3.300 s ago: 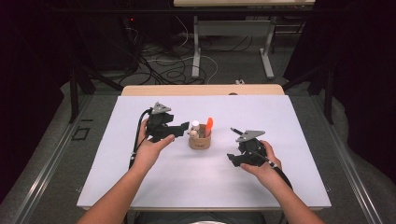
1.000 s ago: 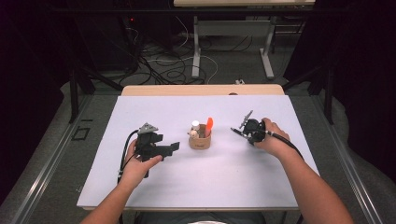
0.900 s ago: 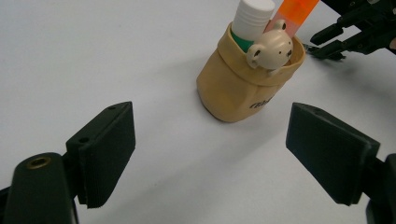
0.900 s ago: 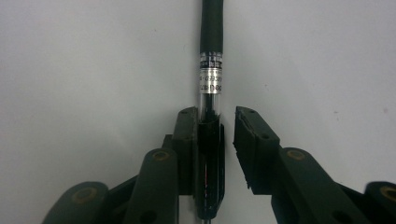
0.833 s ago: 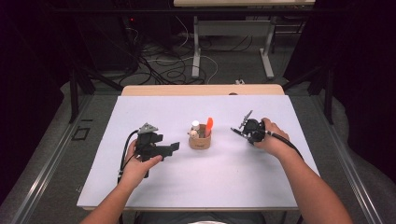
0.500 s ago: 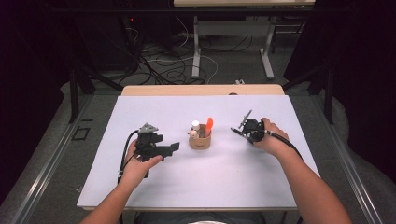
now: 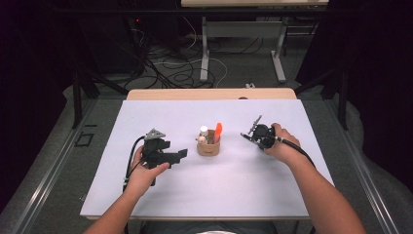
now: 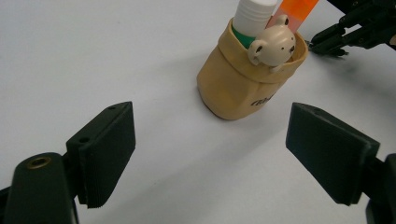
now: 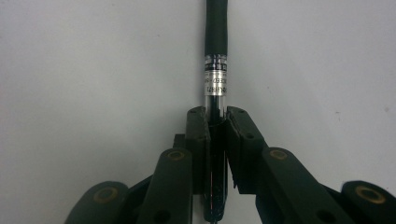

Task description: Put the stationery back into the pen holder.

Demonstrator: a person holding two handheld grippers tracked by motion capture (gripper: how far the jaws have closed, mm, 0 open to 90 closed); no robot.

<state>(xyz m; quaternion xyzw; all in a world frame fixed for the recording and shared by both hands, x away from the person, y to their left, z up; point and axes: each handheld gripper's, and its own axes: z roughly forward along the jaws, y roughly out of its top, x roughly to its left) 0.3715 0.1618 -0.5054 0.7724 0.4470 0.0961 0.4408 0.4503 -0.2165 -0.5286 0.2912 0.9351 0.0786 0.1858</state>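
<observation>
A tan pouch (image 7: 208, 146) stands mid-table holding a bear-topped item (image 8: 273, 44), a white tube (image 8: 252, 14) and an orange piece (image 7: 217, 130). My left gripper (image 7: 182, 155) rests to its left and points at the pouch (image 8: 238, 88); its jaws are open and wide, with nothing between them (image 8: 210, 154). My right gripper (image 7: 246, 135) is right of the pouch, low over the table. Its jaws have just been closing and are now shut (image 9: 216, 119) on a black pen (image 9: 215, 46) that runs out ahead of them over the white surface.
The white table top (image 7: 243, 185) spreads around both hands. A wooden table edge (image 7: 209, 93) lies behind it, with cables (image 7: 185, 73) and metal legs on the floor beyond. The right gripper's cable (image 7: 297, 148) trails along the forearm.
Since the oldest frame the left gripper has drawn back left of the pouch, and the right gripper has moved farther up the table. Over the last second neither hand has shifted.
</observation>
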